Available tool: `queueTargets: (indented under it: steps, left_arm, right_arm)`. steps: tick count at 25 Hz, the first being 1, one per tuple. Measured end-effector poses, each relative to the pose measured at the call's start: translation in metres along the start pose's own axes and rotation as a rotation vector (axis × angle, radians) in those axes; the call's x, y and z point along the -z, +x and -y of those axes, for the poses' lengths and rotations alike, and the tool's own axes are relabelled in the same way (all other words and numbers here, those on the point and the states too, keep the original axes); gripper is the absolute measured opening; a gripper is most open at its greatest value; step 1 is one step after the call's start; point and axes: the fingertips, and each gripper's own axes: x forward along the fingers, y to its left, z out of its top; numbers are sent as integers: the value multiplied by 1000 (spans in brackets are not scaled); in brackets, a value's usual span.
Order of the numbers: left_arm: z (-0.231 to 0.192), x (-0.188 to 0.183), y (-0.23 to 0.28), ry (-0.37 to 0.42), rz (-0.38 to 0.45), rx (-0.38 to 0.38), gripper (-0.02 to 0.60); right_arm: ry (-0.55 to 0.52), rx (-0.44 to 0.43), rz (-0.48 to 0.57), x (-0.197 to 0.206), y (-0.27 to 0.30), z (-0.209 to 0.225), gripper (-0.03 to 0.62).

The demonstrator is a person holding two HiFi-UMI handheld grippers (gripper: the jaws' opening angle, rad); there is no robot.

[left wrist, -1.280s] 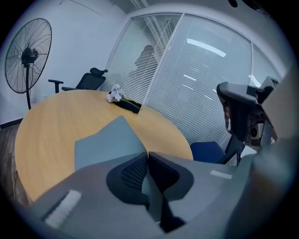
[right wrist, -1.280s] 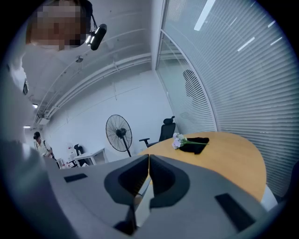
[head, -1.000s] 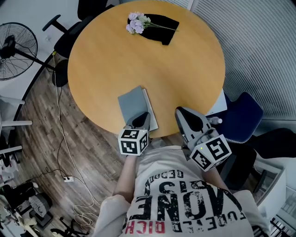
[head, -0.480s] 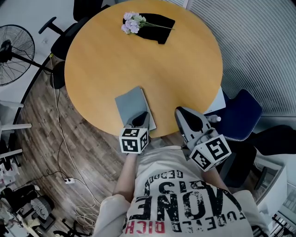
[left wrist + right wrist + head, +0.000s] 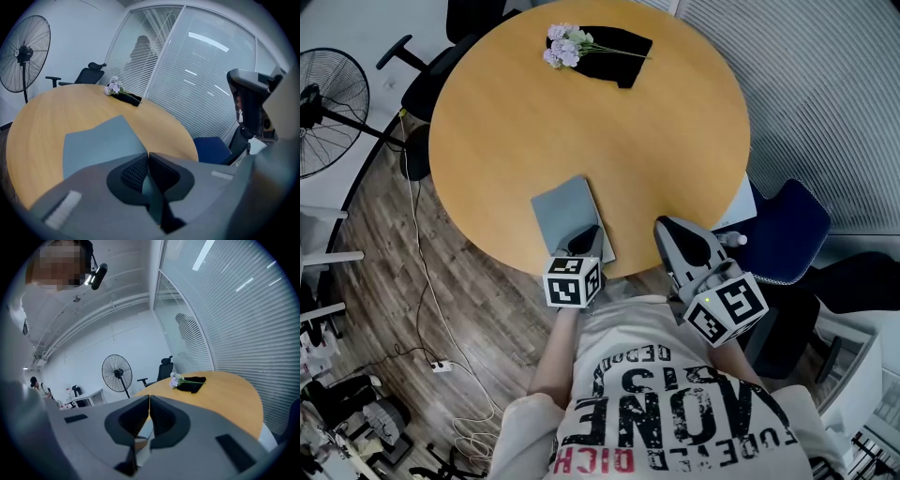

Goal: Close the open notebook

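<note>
Round wooden table (image 5: 581,122) with a bunch of pale purple flowers (image 5: 561,44) lying on a black cloth (image 5: 623,42) at the tabletop's far edge; rest of the top bare except for the notebook; off the table: black office chair (image 5: 431,89) at the far-left edge, standing fan (image 5: 328,98) on the wood floor further left, white cable (image 5: 422,272) trailing across the floor, blue chair (image 5: 783,234) tucked at the right edge; nothing stands between the grippers and the notebook; notebook (image 5: 567,211) lies flat and closed, grey cover up, at the near edge of the tabletop, left of centre, a thin white page edge showing along its right side; left gripper (image 5: 587,240) angled down over the notebook's near right corner, contact unclear from the head view; in the left gripper view its jaws are together at the tips, nothing pinched, grey cover spread just beyond them; right gripper (image 5: 667,230) held nearly level at the near edge of the tabletop, to the right of the notebook and apart from it, jaws closed tip to tip on nothing; person's printed shirt (image 5: 666,412) fills the bottom of the head view
</note>
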Motion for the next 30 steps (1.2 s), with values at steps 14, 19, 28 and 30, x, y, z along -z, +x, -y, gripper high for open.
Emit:
queueTargets:
  steps: [14, 19, 28, 30]
  left_arm:
    - [0, 5, 7, -3, -9, -7, 25]
    - [-1, 8, 13, -5, -23, -15, 25]
    - [-2, 12, 19, -6, -43, -39, 25]
    - [-2, 13, 20, -6, -49, -43, 26]
  right_arm:
    - [2, 2, 8, -2, -6, 0, 12]
    - [5, 7, 9, -2, -8, 3, 12]
    - [9, 6, 10, 0, -9, 4, 12]
    - [9, 7, 9, 0, -10, 4, 12]
